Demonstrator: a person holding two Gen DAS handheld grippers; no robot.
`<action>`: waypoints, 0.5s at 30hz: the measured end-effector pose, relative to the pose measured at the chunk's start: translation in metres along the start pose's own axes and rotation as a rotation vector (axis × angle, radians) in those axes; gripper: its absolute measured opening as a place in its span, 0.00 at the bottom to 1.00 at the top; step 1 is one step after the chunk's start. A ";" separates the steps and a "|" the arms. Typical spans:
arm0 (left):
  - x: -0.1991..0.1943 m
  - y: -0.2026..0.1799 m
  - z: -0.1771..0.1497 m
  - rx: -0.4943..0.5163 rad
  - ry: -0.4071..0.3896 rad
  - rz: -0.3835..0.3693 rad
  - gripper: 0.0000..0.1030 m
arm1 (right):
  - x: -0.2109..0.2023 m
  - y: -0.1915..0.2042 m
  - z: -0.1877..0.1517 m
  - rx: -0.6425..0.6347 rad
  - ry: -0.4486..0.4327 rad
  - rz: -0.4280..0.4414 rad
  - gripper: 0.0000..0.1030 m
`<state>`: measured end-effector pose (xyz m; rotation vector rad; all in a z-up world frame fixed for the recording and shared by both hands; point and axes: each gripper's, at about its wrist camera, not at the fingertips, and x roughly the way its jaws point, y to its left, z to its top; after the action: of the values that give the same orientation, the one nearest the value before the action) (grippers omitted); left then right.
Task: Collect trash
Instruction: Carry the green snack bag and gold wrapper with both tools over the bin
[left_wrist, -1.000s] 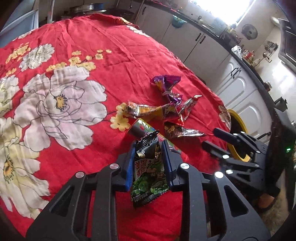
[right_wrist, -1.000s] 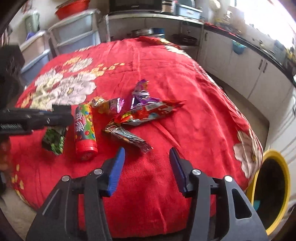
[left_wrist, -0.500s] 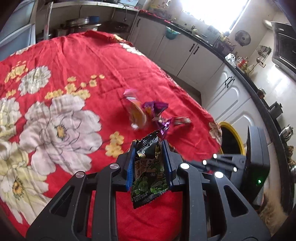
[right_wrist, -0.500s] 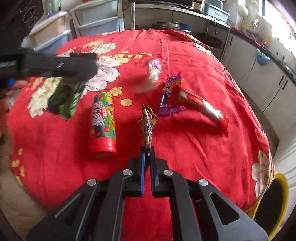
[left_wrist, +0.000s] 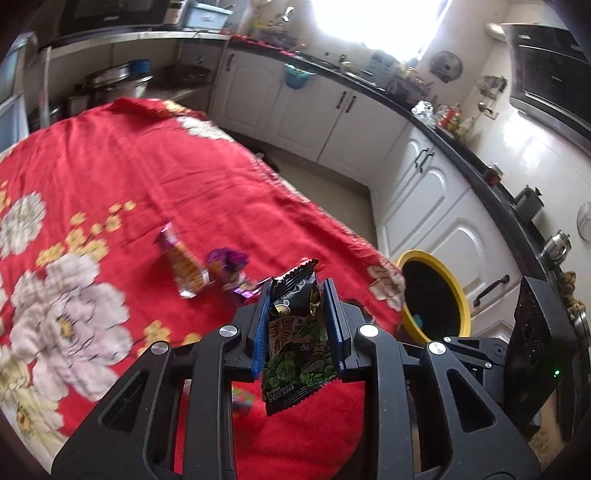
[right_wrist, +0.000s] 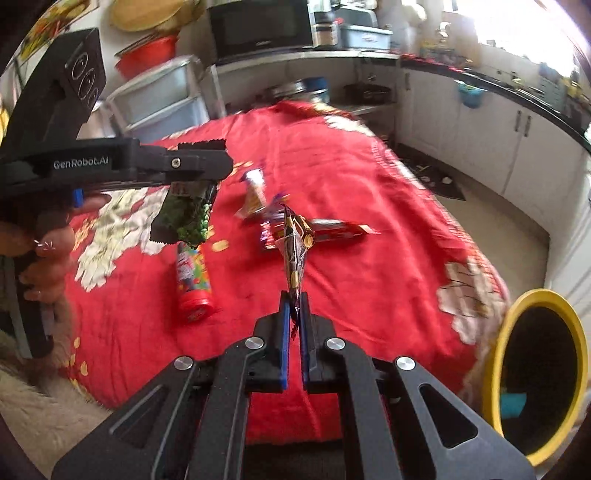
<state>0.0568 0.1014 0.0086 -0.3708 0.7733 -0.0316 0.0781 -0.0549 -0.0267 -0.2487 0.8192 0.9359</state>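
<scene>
Grippers are both loaded: we are clamping the left gripper on a black-and-green foil snack packet and the right gripper on a twisted dark foil wrapper. We are keeping both pinches firm and should be steering them right, over the yellow-rimmed round bin, before releasing.

A black-and-green snack packet hung upright, off the red floral cloth. A dark crumpled wrapper, twisted to a narrow end, stood raised above the cloth. On the cloth lay a colourful candy tube with a red cap at near left, a red wrapper, a purple wrapper and an orange-purple wrapper. A yellow-rimmed bin stood at near right.
</scene>
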 end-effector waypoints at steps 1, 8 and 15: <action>0.001 -0.003 0.002 0.005 -0.002 -0.004 0.20 | -0.004 -0.005 -0.002 0.012 -0.006 -0.010 0.05; 0.016 -0.033 0.015 0.054 -0.007 -0.044 0.20 | -0.032 -0.042 -0.010 0.116 -0.054 -0.083 0.05; 0.032 -0.067 0.022 0.106 -0.002 -0.090 0.20 | -0.056 -0.077 -0.021 0.208 -0.097 -0.154 0.05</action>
<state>0.1022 0.0401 0.0242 -0.3046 0.7496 -0.1561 0.1104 -0.1459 -0.0117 -0.0833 0.7898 0.7073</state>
